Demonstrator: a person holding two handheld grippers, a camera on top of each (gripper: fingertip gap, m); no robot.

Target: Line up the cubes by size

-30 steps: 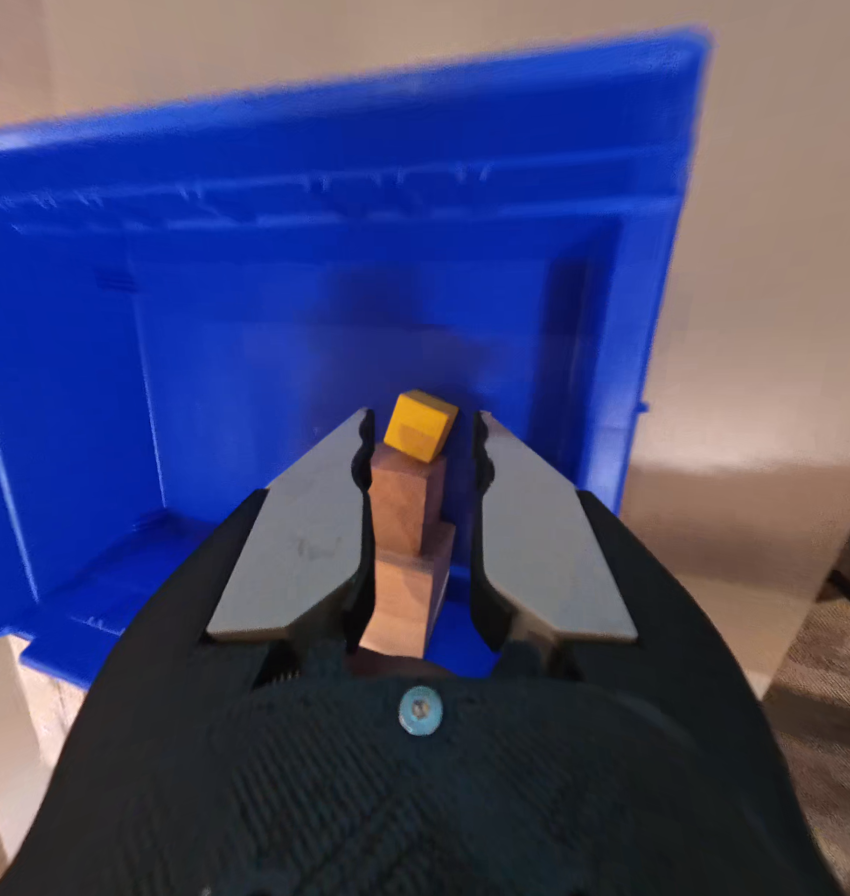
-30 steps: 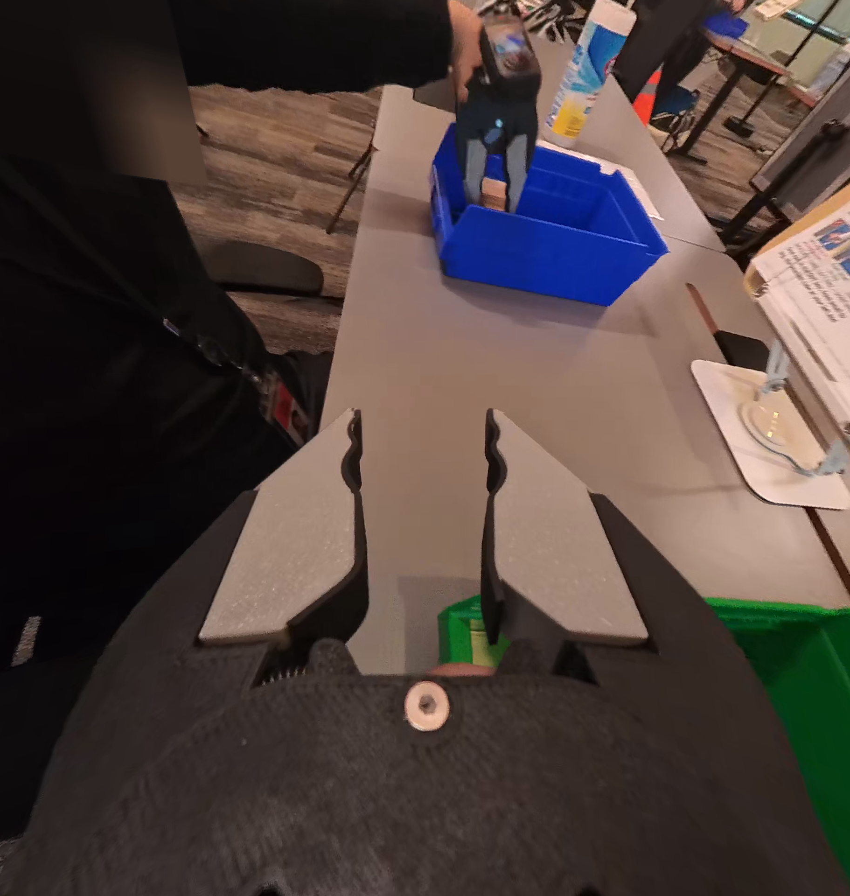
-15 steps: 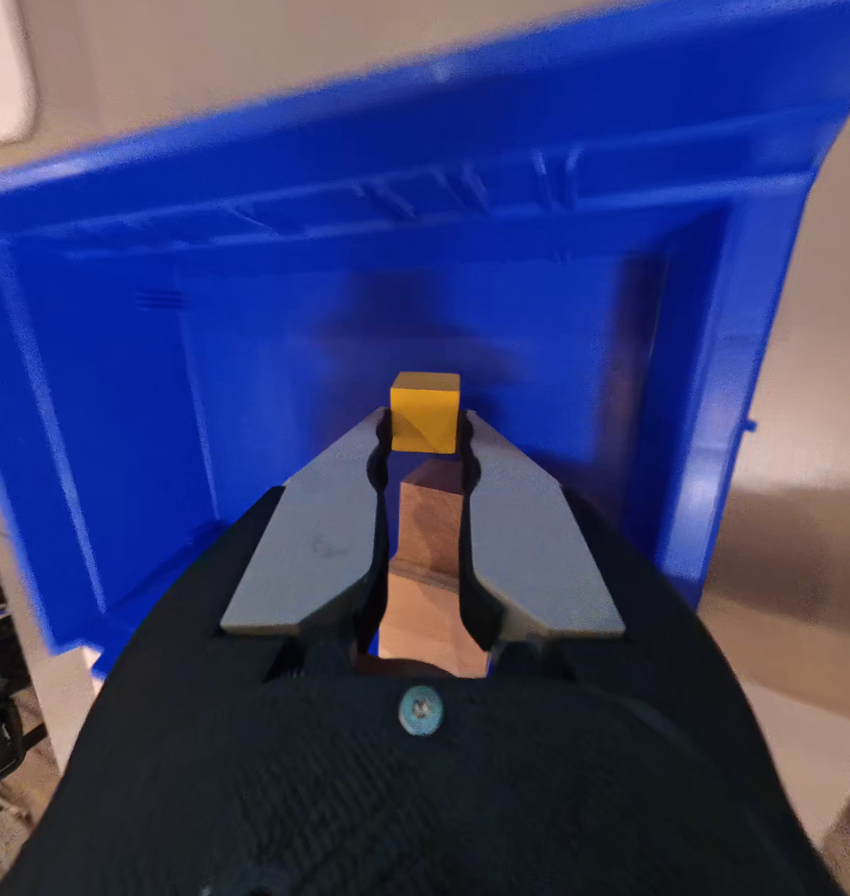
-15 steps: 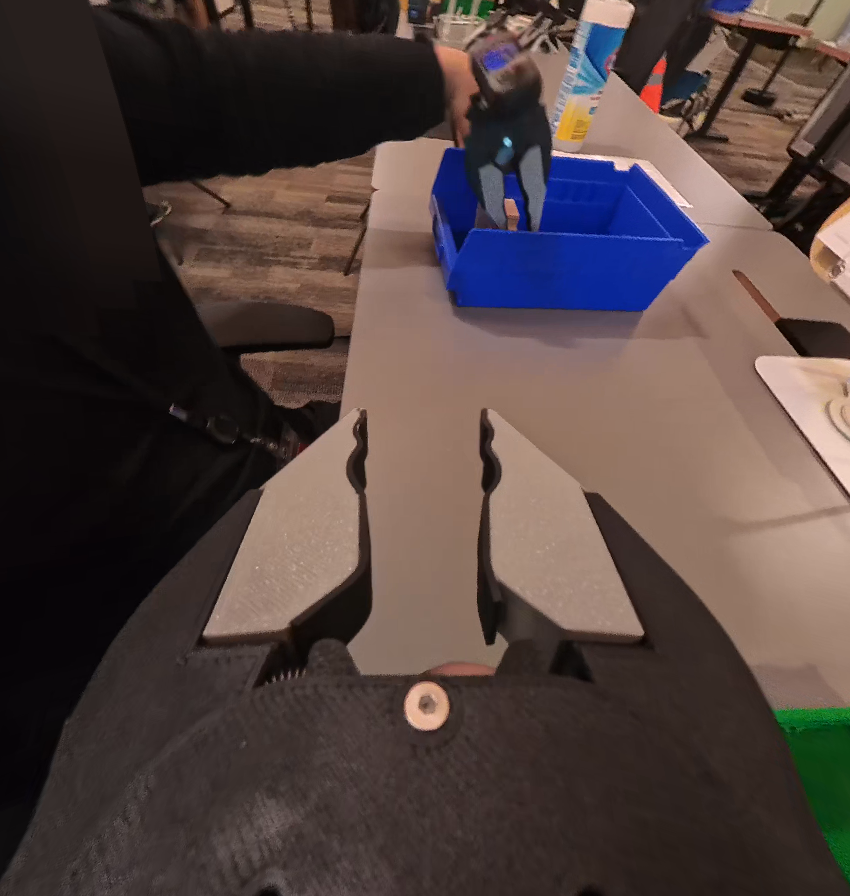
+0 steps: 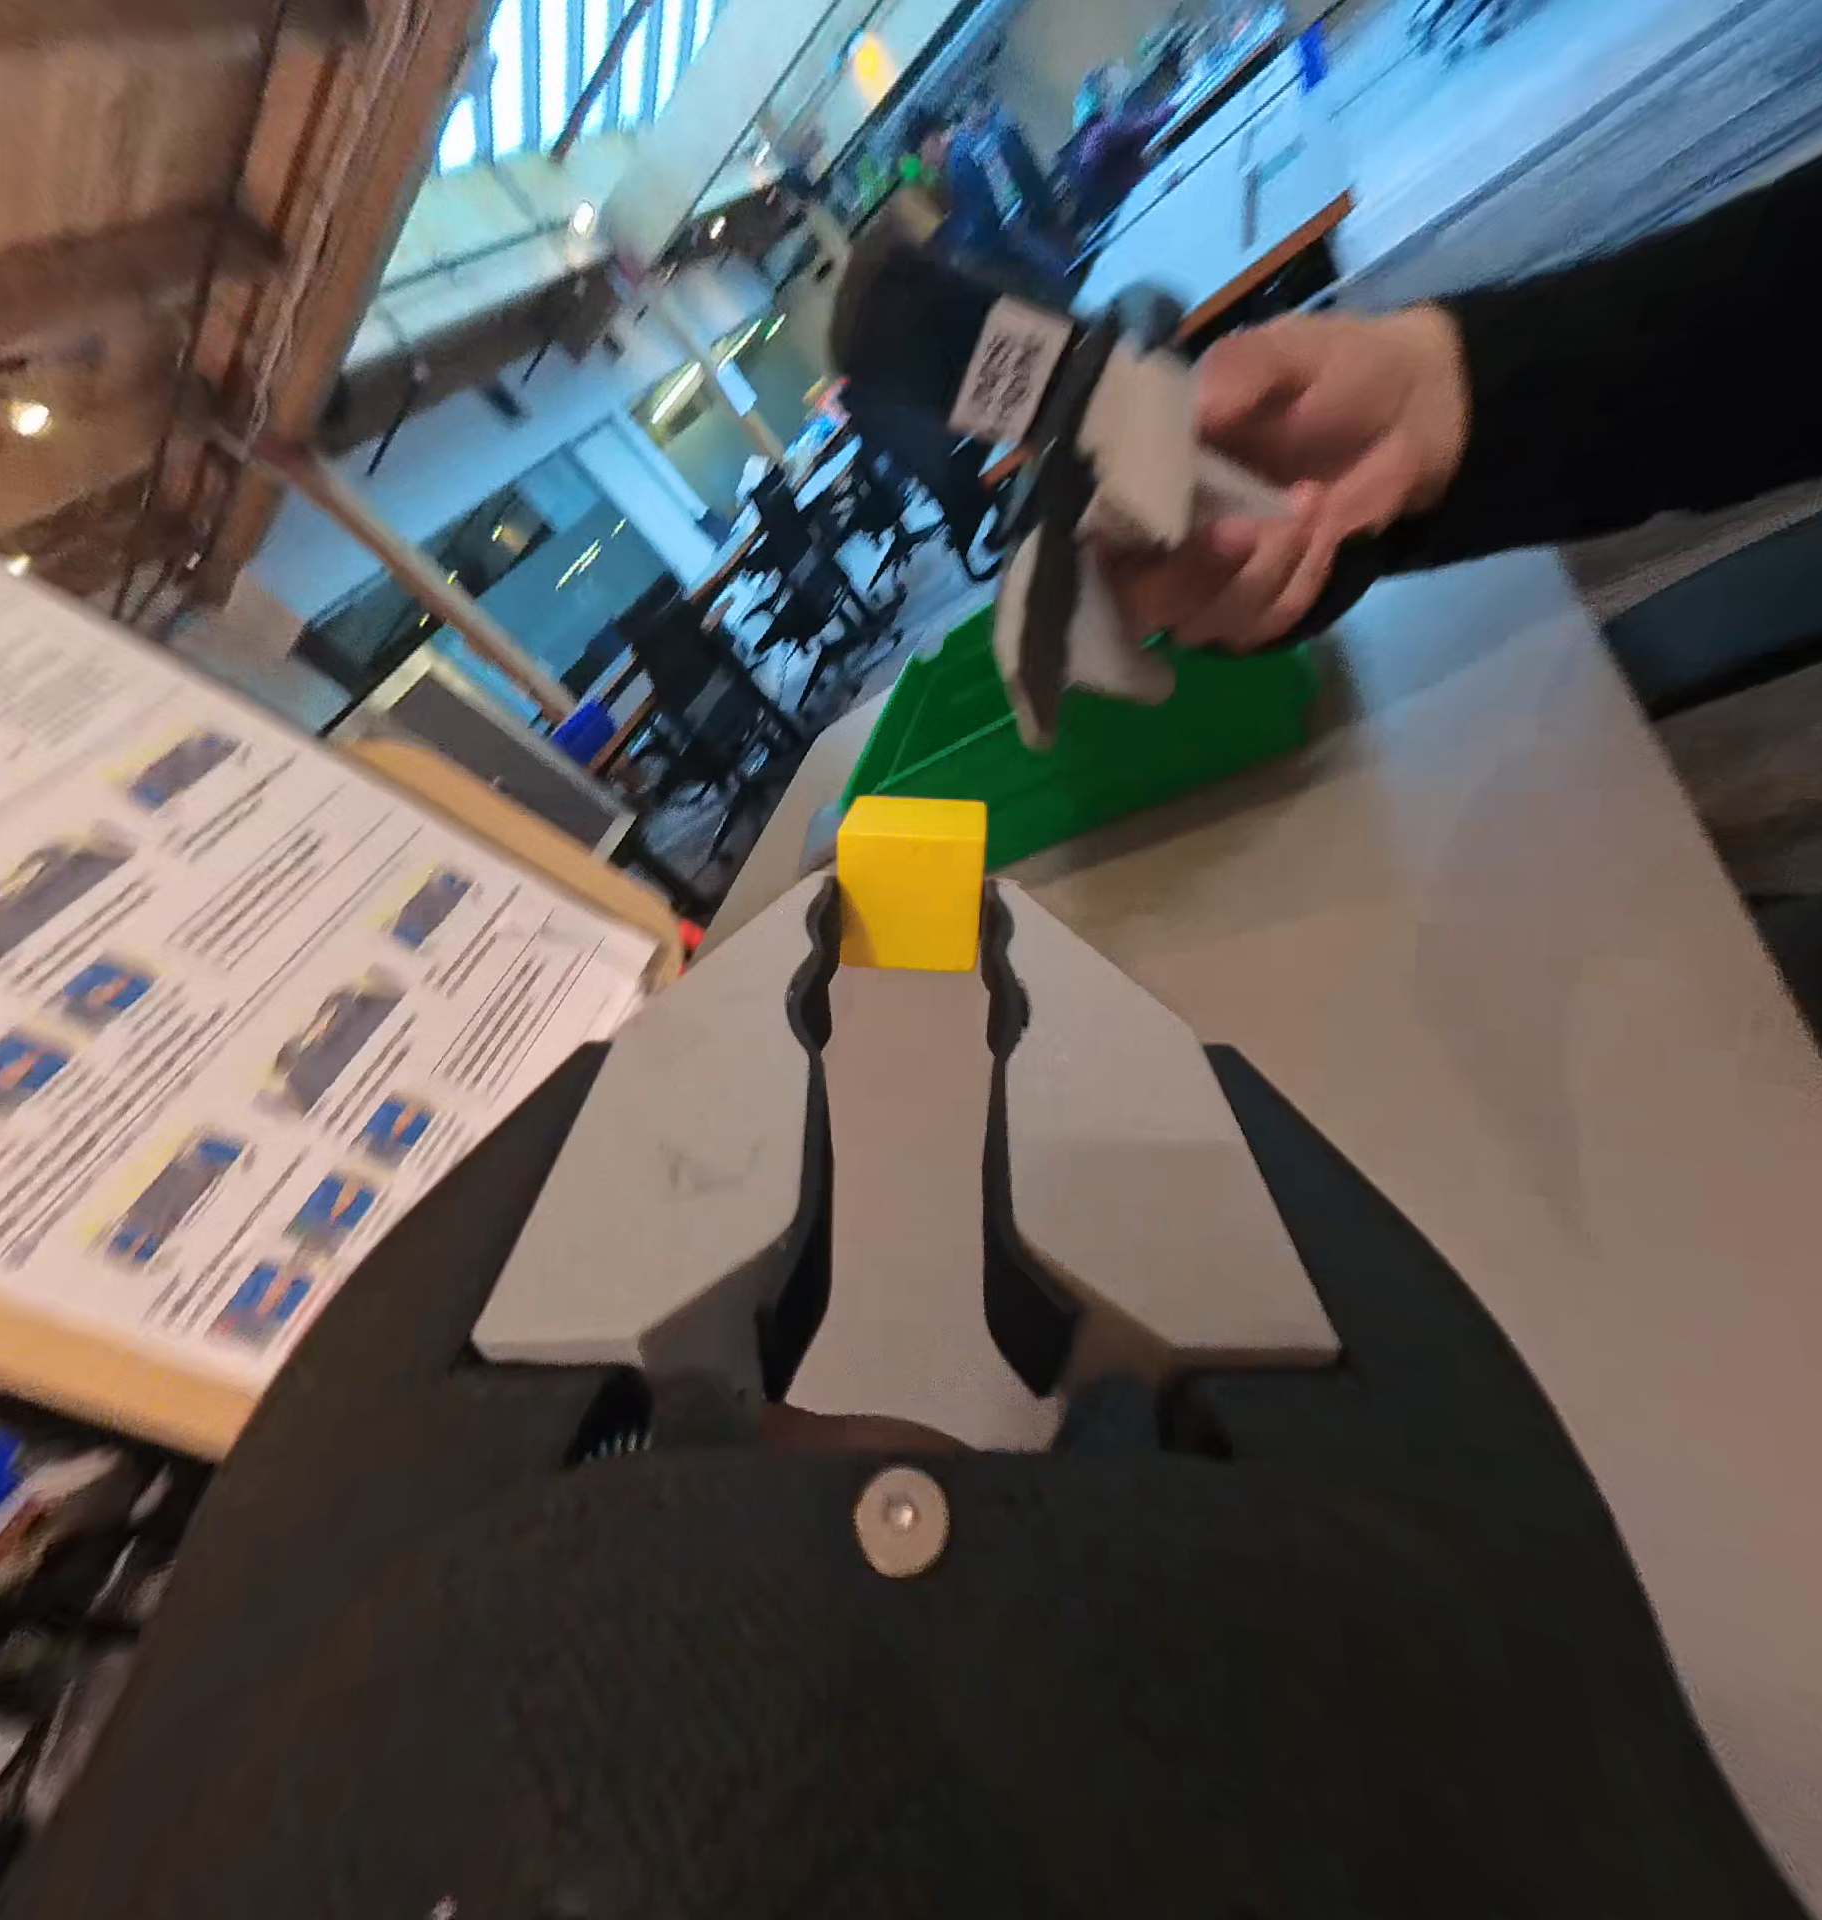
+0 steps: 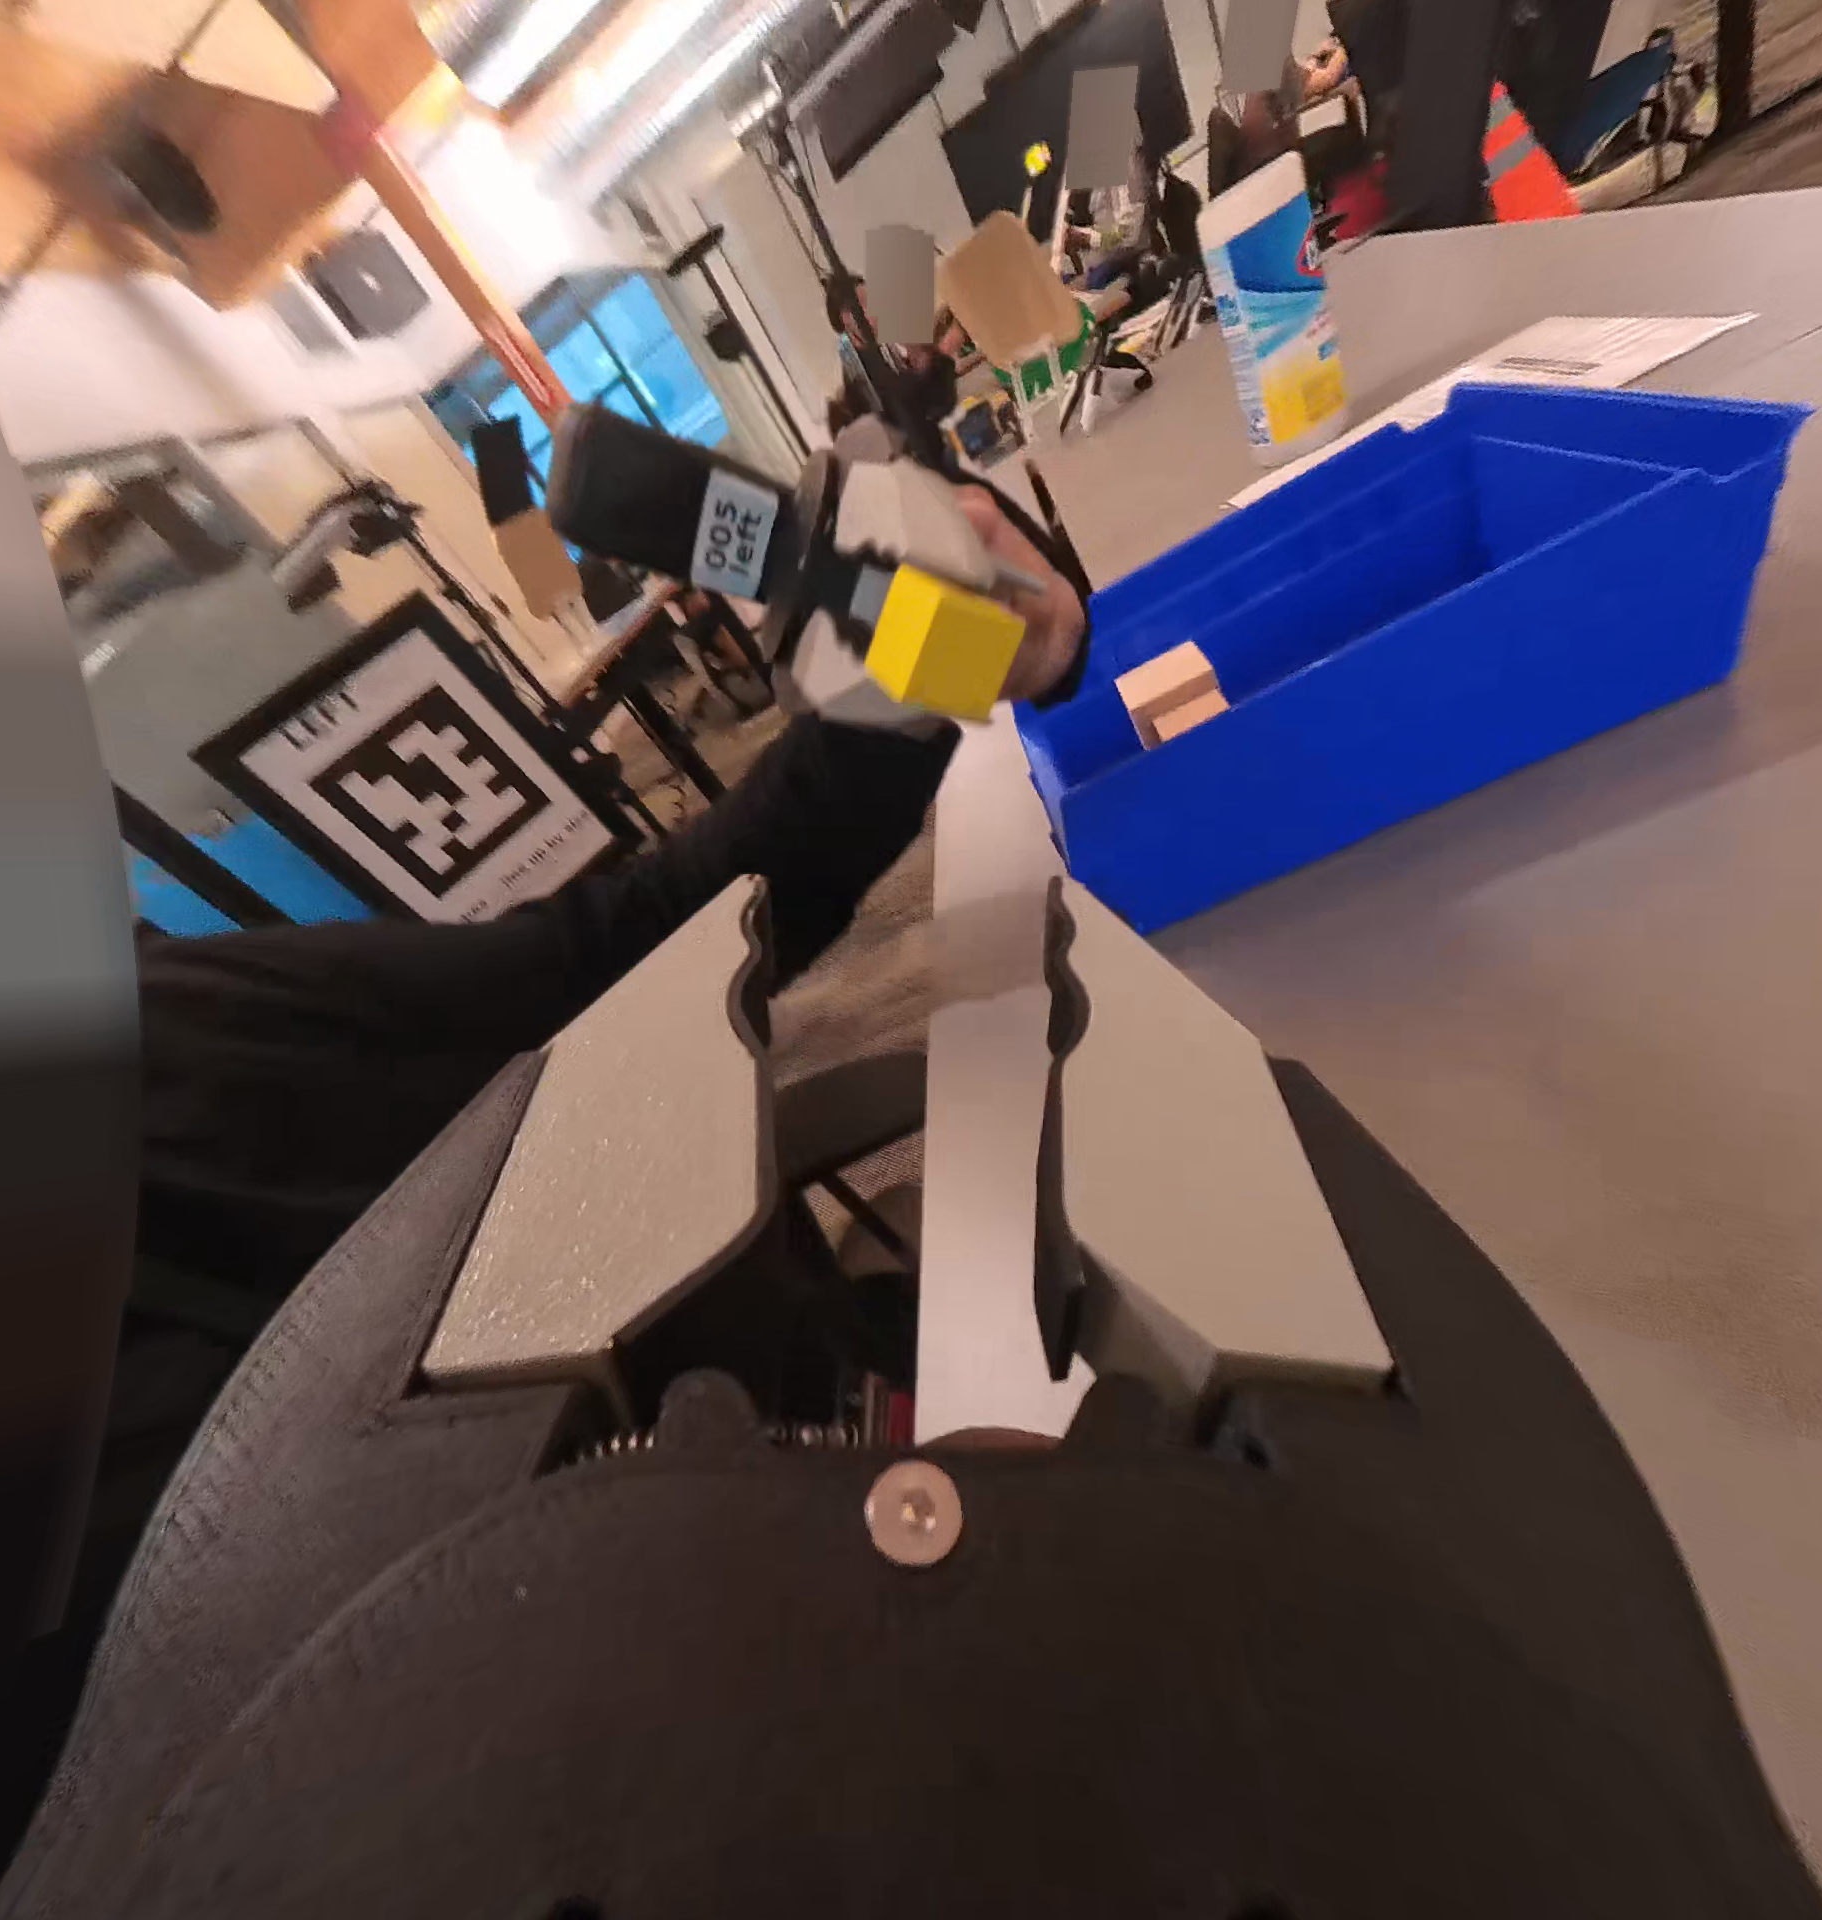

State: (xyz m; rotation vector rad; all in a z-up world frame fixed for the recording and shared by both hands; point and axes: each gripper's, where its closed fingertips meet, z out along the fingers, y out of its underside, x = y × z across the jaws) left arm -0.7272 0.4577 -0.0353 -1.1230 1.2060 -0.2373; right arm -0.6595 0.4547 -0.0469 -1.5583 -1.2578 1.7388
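My left gripper (image 5: 909, 914) is shut on a small yellow cube (image 5: 911, 888) at its fingertips and holds it in the air above the grey table (image 5: 1406, 987). The right wrist view shows the same yellow cube (image 6: 943, 649) pinched in that gripper, left of the blue bin (image 6: 1458, 665). Wooden cubes (image 6: 1172, 691) lie in the blue bin. My right gripper (image 6: 907, 935) is open with nothing between its fingers, over the table's edge. It also shows in the left wrist view (image 5: 1083, 582), above the green bin (image 5: 1083, 748).
A printed instruction sheet on a board (image 5: 211, 935) stands at the left. A wipes canister (image 6: 1276, 332) and a paper sheet (image 6: 1572, 353) lie beyond the blue bin. A marker board (image 6: 398, 769) stands off the table. A person's dark sleeve (image 6: 471, 997) crosses in front.
My left gripper closed on the yellow cube in the blue bin, lifted it out and swung toward the green bin. My right gripper rose from the green bin and turned toward the blue bin, staying open.
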